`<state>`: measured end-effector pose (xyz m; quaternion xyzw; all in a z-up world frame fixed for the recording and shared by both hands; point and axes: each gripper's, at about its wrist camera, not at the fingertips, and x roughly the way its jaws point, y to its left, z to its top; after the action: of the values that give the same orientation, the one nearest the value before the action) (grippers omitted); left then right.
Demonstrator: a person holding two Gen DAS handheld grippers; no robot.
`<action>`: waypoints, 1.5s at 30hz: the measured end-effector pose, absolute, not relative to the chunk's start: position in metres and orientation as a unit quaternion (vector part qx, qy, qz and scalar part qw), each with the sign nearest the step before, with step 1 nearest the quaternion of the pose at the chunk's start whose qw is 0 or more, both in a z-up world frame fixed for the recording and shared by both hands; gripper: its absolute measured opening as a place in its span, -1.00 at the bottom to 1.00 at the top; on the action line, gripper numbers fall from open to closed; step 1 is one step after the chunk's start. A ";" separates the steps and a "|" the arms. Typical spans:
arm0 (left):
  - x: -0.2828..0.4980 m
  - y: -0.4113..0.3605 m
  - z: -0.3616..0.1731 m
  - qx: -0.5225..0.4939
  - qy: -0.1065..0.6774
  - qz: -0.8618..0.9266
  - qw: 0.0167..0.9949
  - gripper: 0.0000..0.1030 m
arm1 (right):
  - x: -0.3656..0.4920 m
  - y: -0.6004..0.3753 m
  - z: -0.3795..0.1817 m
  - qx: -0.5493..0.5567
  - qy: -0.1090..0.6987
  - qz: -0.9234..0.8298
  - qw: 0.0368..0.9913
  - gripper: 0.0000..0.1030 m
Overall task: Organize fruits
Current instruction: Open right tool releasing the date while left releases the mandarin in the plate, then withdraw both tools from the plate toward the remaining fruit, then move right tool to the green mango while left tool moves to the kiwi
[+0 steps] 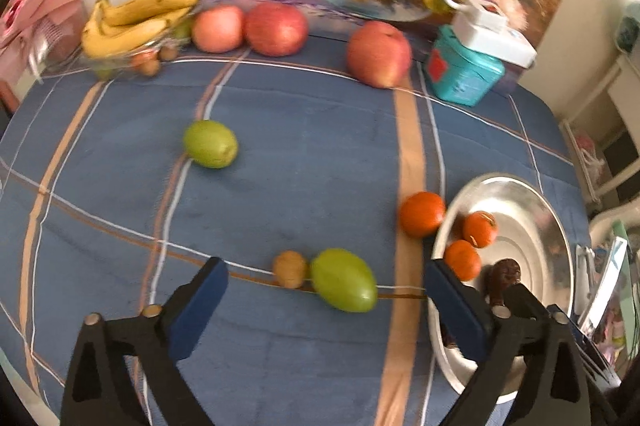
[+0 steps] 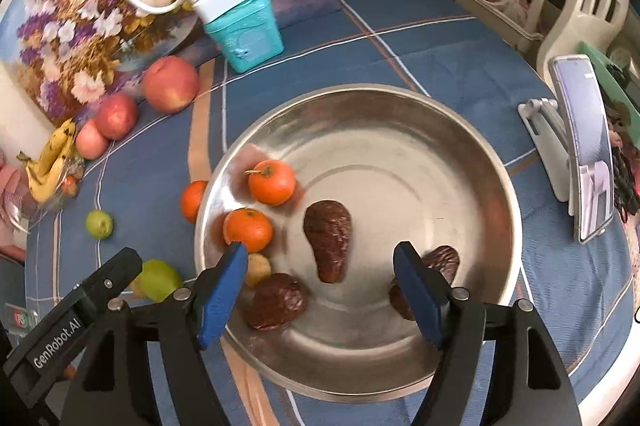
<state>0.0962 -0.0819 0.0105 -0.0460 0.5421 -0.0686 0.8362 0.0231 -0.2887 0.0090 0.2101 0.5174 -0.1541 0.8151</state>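
Observation:
A steel bowl (image 2: 460, 154) holds two oranges (image 2: 272, 182), three dark brown fruits (image 2: 328, 238) and a small tan fruit (image 2: 258, 268). My right gripper (image 2: 320, 262) is open and empty above the bowl's near side. My left gripper (image 1: 326, 280) is open over the blue cloth, with a green fruit (image 1: 344, 280) and a small brown fruit (image 1: 290, 268) lying between its fingers, apart from both. A third orange (image 1: 422, 213) rests against the bowl's rim (image 1: 556, 218). Another green fruit (image 1: 210, 144) lies farther out.
Three red apples (image 1: 378, 54) and a glass dish of bananas (image 1: 136, 18) sit at the table's far edge by a floral painting. A teal tin (image 1: 460, 74) with a white lamp stands at the back. A phone on a stand (image 2: 584, 146) is right of the bowl.

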 end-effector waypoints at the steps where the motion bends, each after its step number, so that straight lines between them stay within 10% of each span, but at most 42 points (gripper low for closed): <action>1: 0.096 -0.078 0.011 -0.049 0.541 -0.066 0.837 0.98 | 0.024 -0.285 0.010 0.204 0.519 -0.152 0.816 0.48; 19: 0.094 0.007 0.010 -0.090 0.527 0.017 0.845 1.00 | 0.043 -0.232 0.009 0.162 0.509 -0.104 0.839 0.94; 45: 0.104 0.035 0.005 -0.103 0.531 0.025 0.841 1.00 | 0.065 -0.174 0.008 0.143 0.513 -0.007 0.846 0.95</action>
<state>0.1041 0.0347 0.0054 -0.1026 0.5313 0.0251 0.8406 0.0649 -0.1737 0.0077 0.1427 0.5131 -0.0069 0.8464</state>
